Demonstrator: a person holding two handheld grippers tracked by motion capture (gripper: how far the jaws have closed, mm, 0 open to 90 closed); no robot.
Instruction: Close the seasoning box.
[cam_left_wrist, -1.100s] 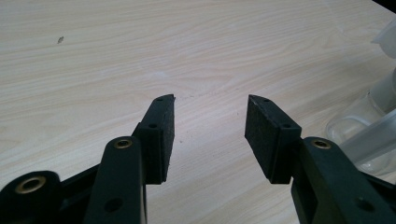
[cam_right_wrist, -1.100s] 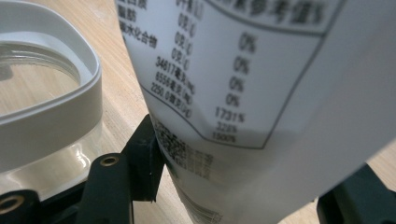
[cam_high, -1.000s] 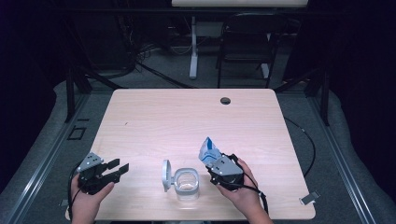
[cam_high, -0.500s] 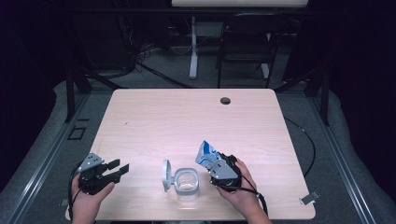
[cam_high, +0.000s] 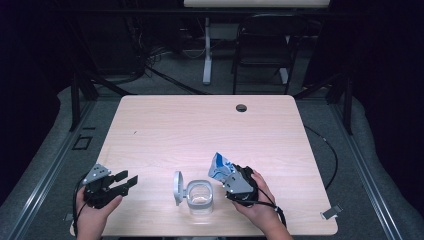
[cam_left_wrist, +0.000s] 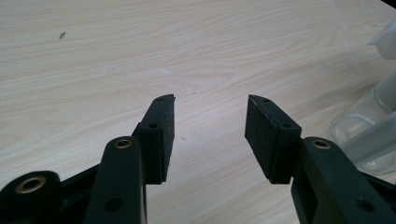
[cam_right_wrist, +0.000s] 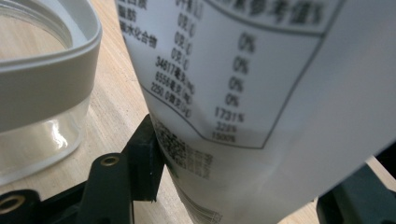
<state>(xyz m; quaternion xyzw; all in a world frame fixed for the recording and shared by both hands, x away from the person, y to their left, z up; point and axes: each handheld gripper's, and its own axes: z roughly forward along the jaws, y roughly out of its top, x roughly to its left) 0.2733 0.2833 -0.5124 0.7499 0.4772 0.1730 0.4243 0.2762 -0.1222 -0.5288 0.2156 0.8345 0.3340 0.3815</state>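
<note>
Dark room, pale wooden table (cam_high: 200, 125): near its front edge stands a clear jar (cam_high: 200, 196) with its hinged lid (cam_high: 177, 188) flipped up at the left. Just right of the jar, a blue-and-white packet (cam_high: 220, 167) sits between the jaws of the right gripper (cam_high: 234, 181), which close on its lower end; its long axis tilts up and away toward the jar, printed back (cam_right_wrist: 243, 84) facing the gripper's camera. Left gripper (cam_high: 122, 181), jaws wide apart and empty, rests well left of the jar, pointing toward it.
</note>
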